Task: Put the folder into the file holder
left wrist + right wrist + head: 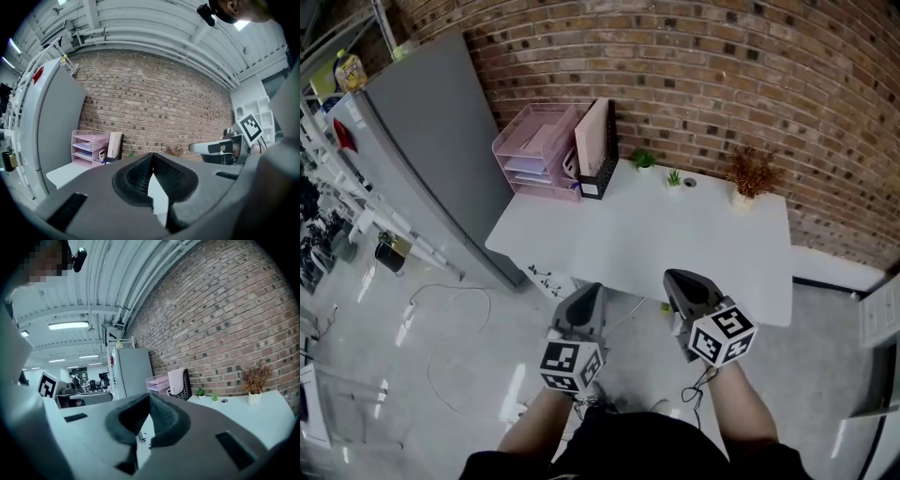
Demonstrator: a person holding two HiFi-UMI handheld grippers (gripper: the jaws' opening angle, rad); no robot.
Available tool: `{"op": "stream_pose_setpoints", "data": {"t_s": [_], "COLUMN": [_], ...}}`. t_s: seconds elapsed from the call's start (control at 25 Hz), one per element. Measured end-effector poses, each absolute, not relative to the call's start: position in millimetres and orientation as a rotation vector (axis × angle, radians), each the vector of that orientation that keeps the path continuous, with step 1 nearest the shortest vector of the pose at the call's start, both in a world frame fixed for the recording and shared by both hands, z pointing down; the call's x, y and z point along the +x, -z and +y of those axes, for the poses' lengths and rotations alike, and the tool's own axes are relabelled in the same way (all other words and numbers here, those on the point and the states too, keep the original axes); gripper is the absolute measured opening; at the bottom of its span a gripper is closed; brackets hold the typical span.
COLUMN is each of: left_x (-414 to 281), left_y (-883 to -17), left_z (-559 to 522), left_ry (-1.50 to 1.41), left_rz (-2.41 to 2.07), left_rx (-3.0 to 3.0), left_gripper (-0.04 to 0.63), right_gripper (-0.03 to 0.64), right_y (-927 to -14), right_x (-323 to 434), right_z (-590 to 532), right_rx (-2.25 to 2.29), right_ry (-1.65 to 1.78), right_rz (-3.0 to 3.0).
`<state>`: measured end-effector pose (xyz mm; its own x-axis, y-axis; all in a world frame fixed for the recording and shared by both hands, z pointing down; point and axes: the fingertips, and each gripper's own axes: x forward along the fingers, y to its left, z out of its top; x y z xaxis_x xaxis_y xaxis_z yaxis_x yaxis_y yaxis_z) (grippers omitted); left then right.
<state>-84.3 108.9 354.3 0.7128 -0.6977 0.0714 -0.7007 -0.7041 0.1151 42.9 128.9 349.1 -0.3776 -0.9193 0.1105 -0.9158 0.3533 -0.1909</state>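
Note:
A pale pink folder (592, 138) stands upright in the black mesh file holder (602, 169) at the back left corner of the white table (675, 244). The same folder (114, 144) and file holder (186, 385) show small and far off in both gripper views. My left gripper (587, 298) is held before the table's near edge, jaws shut with nothing between them. My right gripper (682, 281) hovers at the near edge beside it, also shut and empty. Both are far from the file holder.
A pink drawer organiser (538, 155) stands left of the file holder. Two small green plants (644, 160) and a dried plant in a white pot (750, 176) line the brick wall. A grey cabinet (431, 150) stands left of the table. Cables lie on the floor (441, 366).

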Motion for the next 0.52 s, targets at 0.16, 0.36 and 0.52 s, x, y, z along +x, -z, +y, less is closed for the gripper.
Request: {"op": "stream_pose_setpoints", "data": {"t_s": [0.16,0.36,0.52], "left_x": [-83.3,-85.0,-86.2], "left_y": [-355.7,-354.7,-352.3], "left_z": [109.7,104.7,100.5], "left_ry": [-0.024,-0.025,-0.024], "left_rz": [-1.161,-1.168,-1.167], "left_rx": [2.776,2.777,2.785], "left_gripper": [0.006,0.006,0.006], "right_gripper": [0.003,0.003,0.003], "right_y": [-349.5,-349.6,-348.8], "right_x": [44.4,41.9,39.6], "right_z": [126.8,121.4,117.9], "right_rx": [-1.725,-1.717,-1.714], "right_ry": [0.338,0.337,0.333], "right_rz": [2.589,2.600,2.599]}}
